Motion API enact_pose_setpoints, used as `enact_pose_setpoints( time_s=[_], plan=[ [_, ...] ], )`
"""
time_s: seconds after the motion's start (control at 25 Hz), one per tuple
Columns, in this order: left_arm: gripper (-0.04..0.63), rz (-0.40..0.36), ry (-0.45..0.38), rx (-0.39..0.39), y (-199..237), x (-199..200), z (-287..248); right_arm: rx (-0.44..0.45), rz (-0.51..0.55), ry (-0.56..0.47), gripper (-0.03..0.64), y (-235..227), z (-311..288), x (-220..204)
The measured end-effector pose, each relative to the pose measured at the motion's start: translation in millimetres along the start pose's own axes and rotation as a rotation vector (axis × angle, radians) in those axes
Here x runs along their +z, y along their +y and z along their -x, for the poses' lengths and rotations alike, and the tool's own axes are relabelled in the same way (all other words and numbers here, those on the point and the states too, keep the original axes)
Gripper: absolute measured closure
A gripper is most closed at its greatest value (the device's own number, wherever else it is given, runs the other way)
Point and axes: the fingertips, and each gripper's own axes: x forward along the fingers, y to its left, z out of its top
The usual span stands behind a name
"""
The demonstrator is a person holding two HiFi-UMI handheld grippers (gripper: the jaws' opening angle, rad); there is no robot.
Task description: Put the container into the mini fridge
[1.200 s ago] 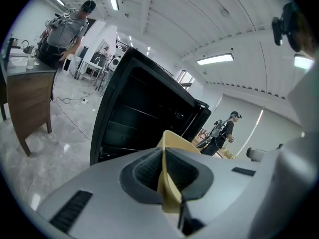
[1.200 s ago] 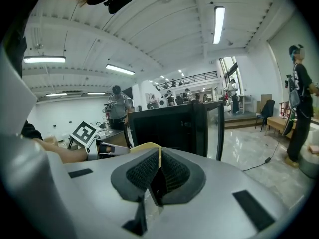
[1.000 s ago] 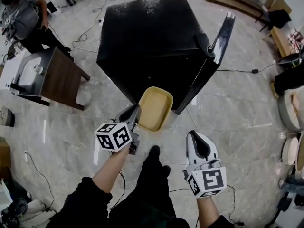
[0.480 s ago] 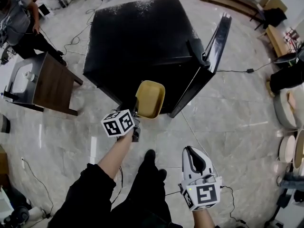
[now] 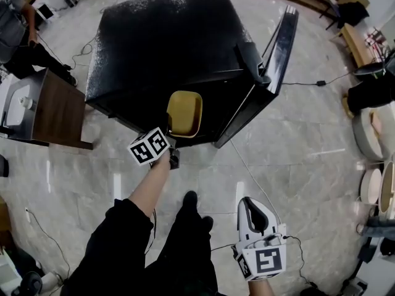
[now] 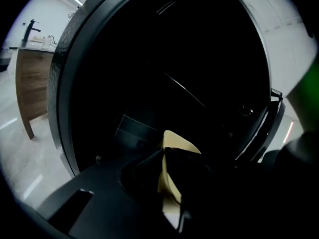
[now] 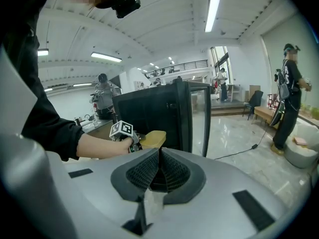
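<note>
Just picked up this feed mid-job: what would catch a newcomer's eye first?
The big black mini fridge fills the top of the head view, its door swung open to the right. A yellow container is held at its dark opening, pinched by its rim in the left gripper. The right gripper hangs low, shut and empty.

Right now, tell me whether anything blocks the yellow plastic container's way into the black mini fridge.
Nothing visible blocks it. The door stands open, and the left gripper holds the yellow plastic container at the mouth of the black mini fridge. Deeper inside is too dark to judge.
</note>
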Motion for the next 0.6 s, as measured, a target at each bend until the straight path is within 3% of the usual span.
enact_pose_setpoints(
  time_s=[0.24,0.6],
  plan=[
    [0.569,0.121,-0.027,0.037,24.2,-1.4,-25.9,-0.010,-0.013,0.011,0.577,-1.3,-7.6,-2.6],
    [0.569,0.149,-0.061,0.121,53.1,4.6,-46.5,-0.033,-0.039,0.039,0.578,-5.2,-5.4,-16.8]
  ],
)
